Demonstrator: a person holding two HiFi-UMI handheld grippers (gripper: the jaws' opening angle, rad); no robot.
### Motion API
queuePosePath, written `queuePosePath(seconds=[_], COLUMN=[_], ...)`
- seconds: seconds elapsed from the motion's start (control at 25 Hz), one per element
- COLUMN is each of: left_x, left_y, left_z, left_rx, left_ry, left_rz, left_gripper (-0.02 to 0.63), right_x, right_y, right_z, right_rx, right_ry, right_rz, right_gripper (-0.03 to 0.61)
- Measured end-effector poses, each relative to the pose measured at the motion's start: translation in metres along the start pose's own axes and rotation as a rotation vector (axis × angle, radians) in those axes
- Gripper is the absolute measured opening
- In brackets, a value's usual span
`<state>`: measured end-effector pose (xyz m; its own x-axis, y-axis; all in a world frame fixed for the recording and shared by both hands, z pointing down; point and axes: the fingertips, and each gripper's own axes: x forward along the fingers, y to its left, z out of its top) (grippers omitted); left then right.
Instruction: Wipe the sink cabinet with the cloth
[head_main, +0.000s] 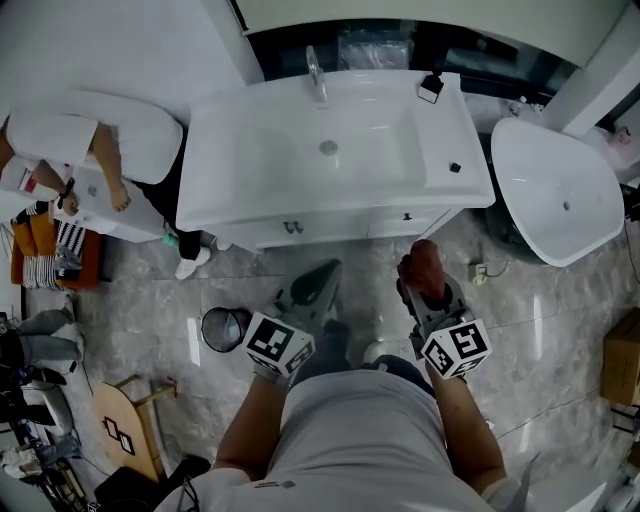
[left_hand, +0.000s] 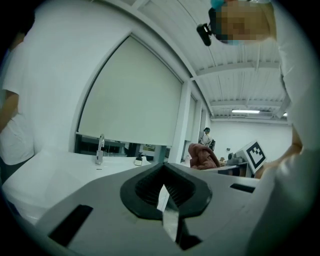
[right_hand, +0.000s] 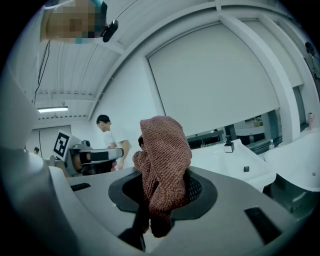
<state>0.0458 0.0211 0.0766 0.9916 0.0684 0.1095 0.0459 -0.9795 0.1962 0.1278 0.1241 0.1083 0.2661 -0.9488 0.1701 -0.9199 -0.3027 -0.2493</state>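
The white sink cabinet (head_main: 300, 225) with its basin (head_main: 330, 150) and faucet (head_main: 316, 72) stands in front of me. My right gripper (head_main: 420, 268) is shut on a reddish-brown cloth (right_hand: 165, 160), which bunches up out of its jaws; the cloth (head_main: 424, 262) hovers just short of the cabinet's front right corner. The same cloth (left_hand: 202, 156) shows at the right of the left gripper view. My left gripper (head_main: 322, 280) is held beside it, jaws shut with nothing in them, pointing at the cabinet front.
A second white basin (head_main: 555, 190) leans at the right. A small black bin (head_main: 224, 328) stands on the marble floor at my left. A person (head_main: 70, 160) bends over at far left. A soap dispenser (head_main: 431, 87) sits on the sink top.
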Motion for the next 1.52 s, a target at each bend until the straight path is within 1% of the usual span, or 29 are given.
queuePosePath(seconds=[0.44,0.64,0.76,0.96,1.12,1.32,1.52], left_x=[0.021,0.028,0.030,0.031,0.033,0.036,0.031], left_y=[0.082,0.107,0.117,0.122,0.120,0.110,0.099], left_z=[0.010,0.006,0.004,-0.002,-0.006,-0.013,-0.027], left_rx=[-0.015,-0.012,-0.019,-0.033,-0.051,-0.074,-0.108], left_ry=[0.015,0.035,0.044,0.054,0.050,0.043,0.030], left_rz=[-0.074,-0.107,-0.110,-0.080,-0.031,0.053,0.161], left_gripper=[0.011,0.011,0.011,0.011,0.011,0.011,0.011], right_x=[0.080,0.107,0.118,0.126,0.129,0.127,0.122], right_y=[0.002,0.005,0.004,-0.002,-0.007,-0.016,-0.025], right_z=[0.004,0.000,-0.005,-0.011,-0.014,-0.024,-0.051], right_rx=[0.008,0.011,0.028,0.035,0.032,0.039,0.041], right_ry=[0.036,0.057,0.072,0.108,0.139,0.199,0.301], right_rz=[-0.068,-0.085,-0.082,-0.055,-0.008,0.072,0.167], right_gripper=[0.121,0.121,0.121,0.121,0.121,0.121,0.121])
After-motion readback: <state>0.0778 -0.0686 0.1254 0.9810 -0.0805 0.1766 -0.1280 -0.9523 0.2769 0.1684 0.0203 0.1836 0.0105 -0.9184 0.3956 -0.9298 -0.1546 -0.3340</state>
